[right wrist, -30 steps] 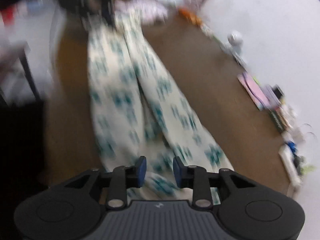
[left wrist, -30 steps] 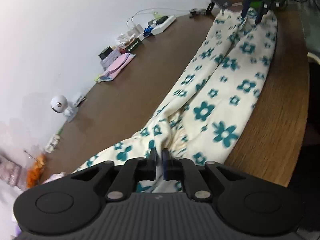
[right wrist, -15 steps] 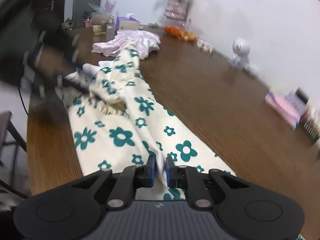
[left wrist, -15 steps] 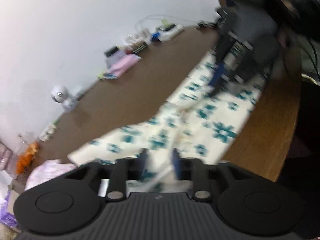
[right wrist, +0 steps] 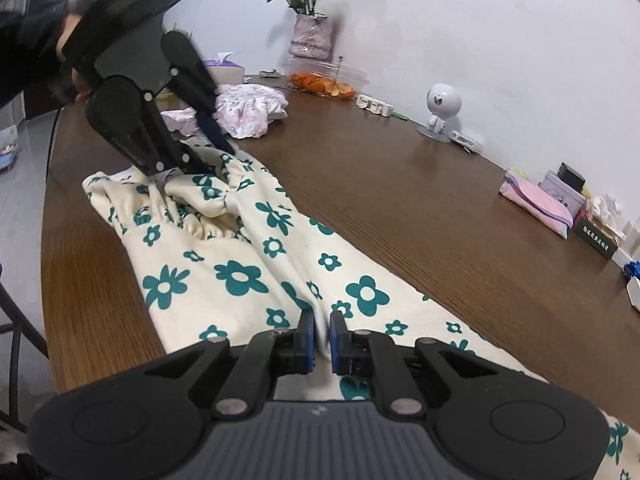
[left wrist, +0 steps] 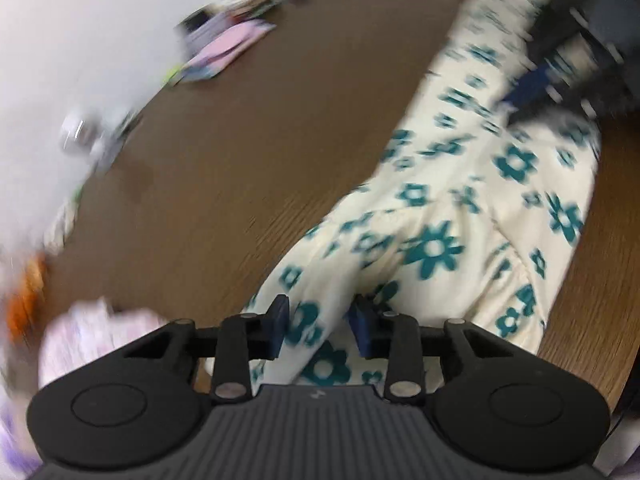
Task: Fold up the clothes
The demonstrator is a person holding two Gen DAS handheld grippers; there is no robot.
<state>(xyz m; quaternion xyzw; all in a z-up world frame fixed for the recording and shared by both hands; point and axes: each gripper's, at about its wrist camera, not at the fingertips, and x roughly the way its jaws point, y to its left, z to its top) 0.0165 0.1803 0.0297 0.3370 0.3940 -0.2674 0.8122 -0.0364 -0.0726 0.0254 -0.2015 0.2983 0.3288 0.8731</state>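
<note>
Right claw pinching floral garment

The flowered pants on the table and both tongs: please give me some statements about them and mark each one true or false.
1. The right tongs are closed on the flowered pants. True.
2. The left tongs are closed tight. False: they are open, with the cloth between them.
3. The pants lie on a brown wooden table. True.
4. The flowers on the pants are red. False: they are teal on cream.
5. A vase of flowers stands at the wall. True.
</note>
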